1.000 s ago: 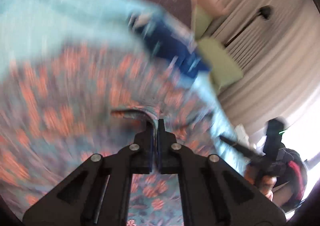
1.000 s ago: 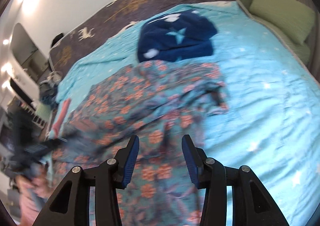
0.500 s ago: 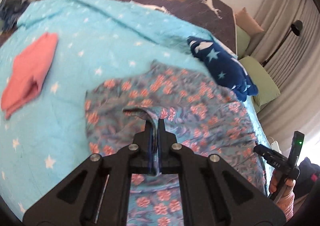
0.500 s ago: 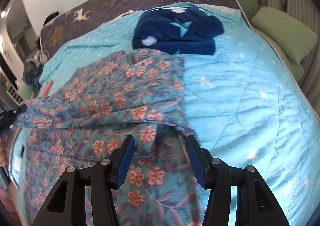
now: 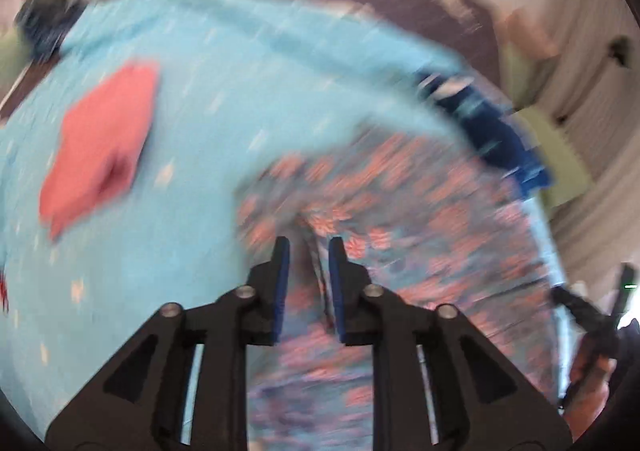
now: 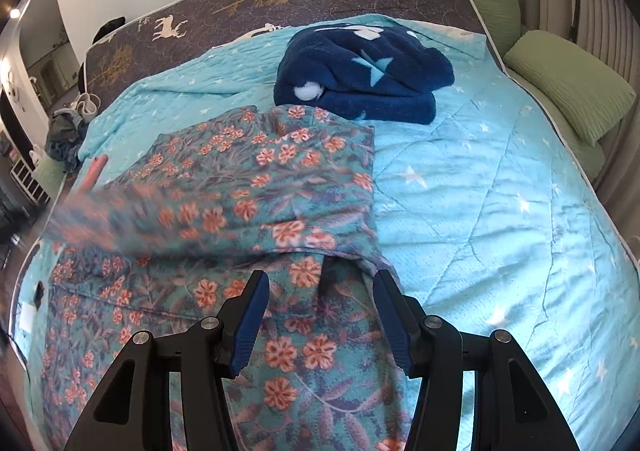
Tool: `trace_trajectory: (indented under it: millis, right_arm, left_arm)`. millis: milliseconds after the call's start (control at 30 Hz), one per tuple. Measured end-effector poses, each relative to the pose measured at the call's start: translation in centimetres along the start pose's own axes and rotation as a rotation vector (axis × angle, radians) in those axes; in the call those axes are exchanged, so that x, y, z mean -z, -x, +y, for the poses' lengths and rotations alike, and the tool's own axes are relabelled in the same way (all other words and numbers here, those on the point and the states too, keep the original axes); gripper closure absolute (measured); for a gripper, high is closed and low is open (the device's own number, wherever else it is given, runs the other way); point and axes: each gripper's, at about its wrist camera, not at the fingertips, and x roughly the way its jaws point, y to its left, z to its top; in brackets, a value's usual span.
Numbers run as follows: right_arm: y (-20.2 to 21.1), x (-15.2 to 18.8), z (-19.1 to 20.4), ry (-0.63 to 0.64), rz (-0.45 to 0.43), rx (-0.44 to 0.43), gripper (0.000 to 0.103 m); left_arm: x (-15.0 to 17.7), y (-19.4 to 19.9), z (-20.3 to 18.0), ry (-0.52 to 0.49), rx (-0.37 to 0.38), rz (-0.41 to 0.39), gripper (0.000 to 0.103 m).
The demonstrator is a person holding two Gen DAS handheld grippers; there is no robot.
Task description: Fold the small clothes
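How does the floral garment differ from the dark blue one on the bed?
The floral garment is thin, orange-flowered on teal, spread wide with one part folded over. The dark blue garment is fleecy, star-patterned, bundled in a compact heap farther up the bed. Both lie on the light blue bedspread.

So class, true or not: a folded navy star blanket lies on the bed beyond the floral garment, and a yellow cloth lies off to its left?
Not quite. The cloth is pink, not yellow, as the left wrist view shows. The navy blanket does lie beyond the floral garment.
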Motion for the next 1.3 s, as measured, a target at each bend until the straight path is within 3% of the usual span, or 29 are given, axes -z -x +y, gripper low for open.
trace_trajectory:
  millis: [67,133,233,433,467,533,600,633,700,767,867,1000,1100,1167,1233,1300]
  right_arm:
    - [-0.1,0.1,-0.3,-0.004,0.008,0.003,0.048]
    - [-0.2,0.1,-0.4,-0.001,0.015,0.009,0.048]
    - [-0.2,-0.2,-0.4,0.010,0.015,0.025,0.048]
    - [-0.6,-0.3,0.2,0.037,0.018,0.031,0.048]
    - [-0.8,-0.2,0.1,0.032,0.024,0.026,0.048]
    - [-1.0,0.0,0.0,0.023,0.030,0.021,0.048]
    - [-1.0,-0.1,-0.1,0.019,0.029,0.020,0.048]
    - [-0.9,-0.1,-0.1,0.018,0.027,0.020,0.048]
    - [-0.8,-0.1,-0.2,0.024,0.022,0.023,0.047]
    - [-0.7,-0.2,-0.3,0.027,0.020,0.030,0.047]
    - [-0.8,-0.2,-0.6,0.010,0.017,0.023,0.047]
    - [-0.9,0.2,-0.8,-0.012,0.026,0.012,0.047]
    - [-0.6,0.2,-0.7,0.007,0.028,0.022,0.047]
    - [-0.4,-0.1,-0.6,0.028,0.020,0.035,0.047]
    - [-0.3,-0.4,-0.3,0.044,0.011,0.046,0.047]
    - [-0.4,-0.5,-0.1,0.054,0.010,0.051,0.047]
  left_arm:
    - [1.8,-1.6,1.7,0.052,-0.026,0.055,0.082]
    - [2.6,-1.6,2.1,0.079,0.006,0.054,0.081]
    - [2.4,-1.1,1.6,0.066,0.031,0.037,0.057]
    - [1.4,-2.2,-2.0,-0.015,0.066,0.030,0.048]
    - [1.5,-2.7,-2.2,-0.027,0.069,0.050,0.056]
    - [1.9,-3.8,-2.9,-0.056,0.073,0.098,0.096]
    - [2.0,-2.7,-3.3,-0.062,0.075,0.066,0.099]
    - [1.7,-0.8,-3.5,-0.061,0.119,0.020,0.099]
    - [1.3,2.4,-3.7,-0.092,0.131,-0.053,0.099]
    - [1.1,3.9,-3.5,-0.117,0.131,-0.074,0.098]
    - [1.8,2.3,-2.1,-0.127,0.041,-0.020,0.097]
    - [3.2,-0.7,-0.3,-0.036,0.014,0.068,0.094]
    - [3.6,-0.7,-0.3,-0.022,0.039,0.058,0.075]
    - [2.9,0.0,-0.6,-0.024,0.055,0.026,0.047]
    - [2.0,0.7,-0.9,-0.032,0.047,-0.023,0.042]
    - [0.8,0.4,-1.0,-0.032,0.056,-0.023,0.041]
